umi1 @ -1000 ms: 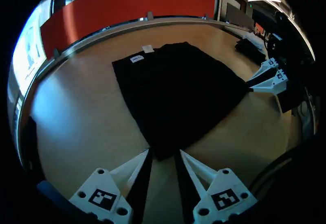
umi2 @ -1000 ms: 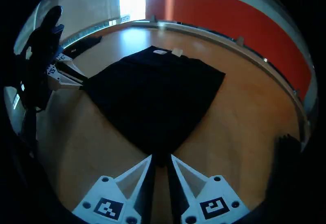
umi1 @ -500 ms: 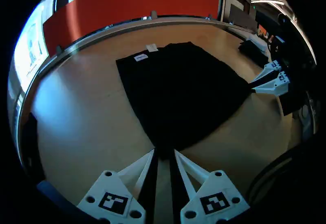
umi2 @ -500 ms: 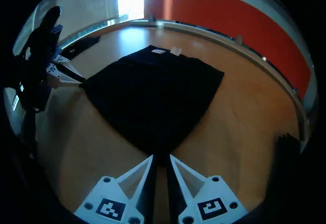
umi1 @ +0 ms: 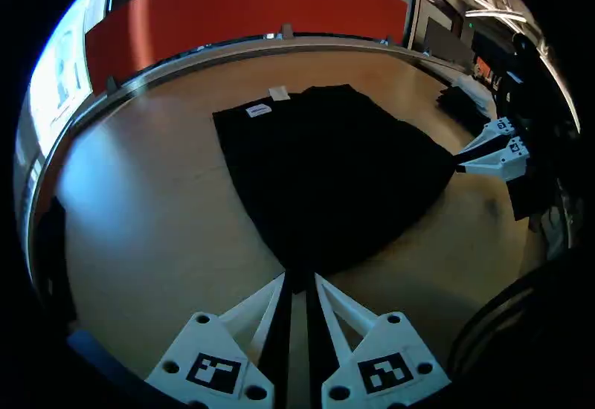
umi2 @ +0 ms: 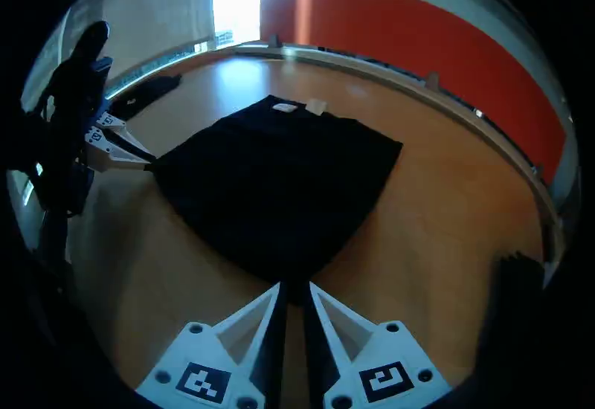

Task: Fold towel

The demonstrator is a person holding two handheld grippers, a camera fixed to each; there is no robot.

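Observation:
A black towel (umi1: 335, 171) lies spread on the wooden table (umi1: 149, 208), a white tag (umi1: 258, 110) at its far edge. In the left gripper view my left gripper (umi1: 299, 286) is shut on the towel's near corner. Off to the right, the right gripper (umi1: 460, 165) pinches the adjacent corner. In the right gripper view the towel (umi2: 275, 186) runs away from my right gripper (umi2: 295, 294), which is shut on its near corner. The left gripper (umi2: 151, 165) holds the corner at the left, a dark-gloved hand (umi2: 74, 97) behind it.
A small white slip (umi1: 279, 93) lies at the towel's far edge. A dark heap of cloth (umi1: 461, 100) sits toward the table's end. A red panel (umi1: 245, 4) stands behind the raised rim (umi1: 223, 48). Bare wood surrounds the towel.
My left gripper's fingers have gone from wide open around the towel's corner to shut on it. The right gripper has stayed shut on its corner.

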